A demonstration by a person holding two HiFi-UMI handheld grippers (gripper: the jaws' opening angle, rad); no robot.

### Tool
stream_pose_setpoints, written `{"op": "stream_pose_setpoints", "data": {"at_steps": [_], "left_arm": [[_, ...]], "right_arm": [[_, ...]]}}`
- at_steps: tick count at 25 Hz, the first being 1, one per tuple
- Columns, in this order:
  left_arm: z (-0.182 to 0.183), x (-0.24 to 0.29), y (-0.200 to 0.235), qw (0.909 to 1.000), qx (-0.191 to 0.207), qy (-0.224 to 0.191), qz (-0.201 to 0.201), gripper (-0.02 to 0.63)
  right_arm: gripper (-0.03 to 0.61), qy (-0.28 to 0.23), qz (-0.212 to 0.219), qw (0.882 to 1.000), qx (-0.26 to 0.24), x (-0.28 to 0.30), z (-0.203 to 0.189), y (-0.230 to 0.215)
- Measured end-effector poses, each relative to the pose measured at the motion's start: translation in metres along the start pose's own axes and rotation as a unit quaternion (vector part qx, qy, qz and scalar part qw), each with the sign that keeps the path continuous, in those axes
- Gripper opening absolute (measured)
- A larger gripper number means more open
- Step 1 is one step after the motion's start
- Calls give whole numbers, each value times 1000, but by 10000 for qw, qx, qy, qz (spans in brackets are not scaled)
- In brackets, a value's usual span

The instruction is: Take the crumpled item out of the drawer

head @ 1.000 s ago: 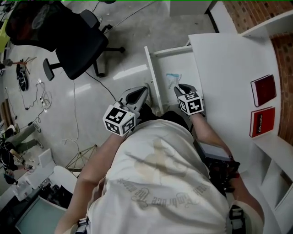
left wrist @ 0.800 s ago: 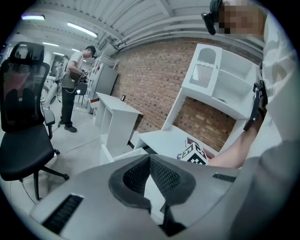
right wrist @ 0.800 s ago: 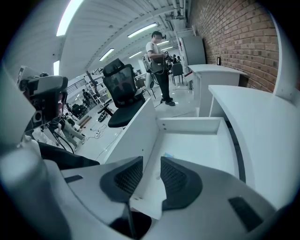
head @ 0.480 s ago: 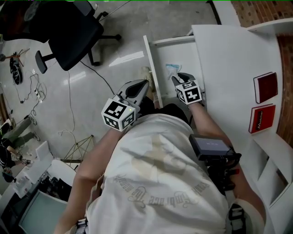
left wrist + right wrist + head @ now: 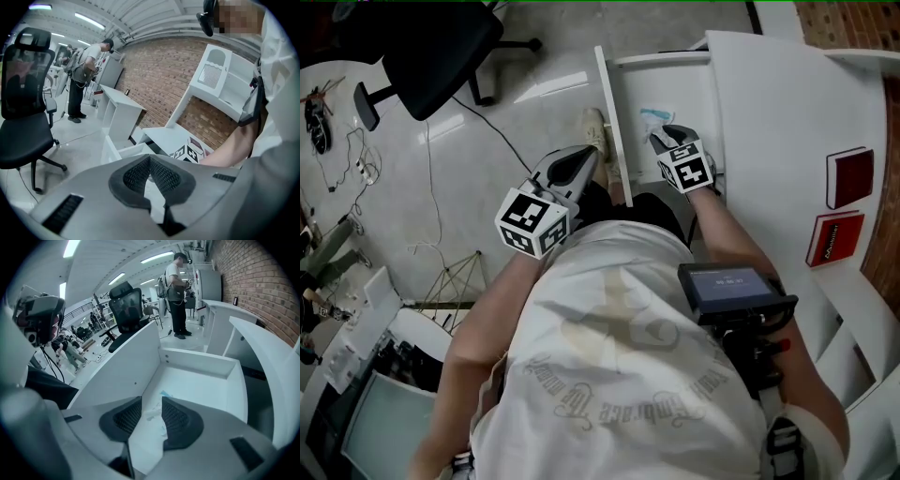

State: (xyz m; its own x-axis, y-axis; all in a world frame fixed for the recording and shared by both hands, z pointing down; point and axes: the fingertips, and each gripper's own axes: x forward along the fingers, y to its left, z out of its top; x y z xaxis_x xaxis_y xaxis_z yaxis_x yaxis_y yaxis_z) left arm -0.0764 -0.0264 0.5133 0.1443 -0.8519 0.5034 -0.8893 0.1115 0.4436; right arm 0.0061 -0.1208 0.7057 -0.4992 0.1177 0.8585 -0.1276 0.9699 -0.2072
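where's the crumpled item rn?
Head view: the crumpled item lies on the floor of the open white drawer, just ahead of the right gripper. The right gripper view shows it in the gap between the opening jaws, not clamped.

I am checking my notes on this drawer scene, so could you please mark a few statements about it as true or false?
1. The drawer is pulled open. True.
2. The crumpled item lies on top of the desk. False: it lies on the drawer floor.
3. Two red items lie on the desk. True.
4. The left gripper reaches into the drawer. False: it is outside the drawer's wall, with its jaws together. The right gripper is the one in the drawer, its jaws opening, with the crumpled item ahead between them and not pinched.
5. An office chair stands on the floor. True.
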Motion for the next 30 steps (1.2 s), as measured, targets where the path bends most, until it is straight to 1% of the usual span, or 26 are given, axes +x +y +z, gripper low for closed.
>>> {"op": "stream_pose_setpoints", "data": {"at_steps": [3,8,11,14,19,21,25,30], "left_arm": [[0,2,6,9999,-124,-62,68,20],[0,5,9,9997,-201,-106,70,20],[-6,5,11,9996,-262,-47,48,20],[-15,6,12,9994,-340,38,31,20],[-26,13,37,9989,-452,147,55,20],[-26,11,40,9985,-523,138,91,20],[-27,7,41,9977,-656,112,160,20],[-34,6,31,9970,-736,175,168,20]], "right_arm": [[153,134,26,9998,-111,8,-8,1],[175,392,67,9985,-369,24,-19,3],[189,502,120,9976,-469,34,-21,3],[205,648,115,9968,-456,43,-26,-1],[232,1005,167,9928,-630,75,-31,-10],[239,1100,182,9916,-662,77,-33,-11],[270,1115,268,9912,-657,82,-34,-12],[302,1297,217,9869,-937,79,-41,-18]]}}
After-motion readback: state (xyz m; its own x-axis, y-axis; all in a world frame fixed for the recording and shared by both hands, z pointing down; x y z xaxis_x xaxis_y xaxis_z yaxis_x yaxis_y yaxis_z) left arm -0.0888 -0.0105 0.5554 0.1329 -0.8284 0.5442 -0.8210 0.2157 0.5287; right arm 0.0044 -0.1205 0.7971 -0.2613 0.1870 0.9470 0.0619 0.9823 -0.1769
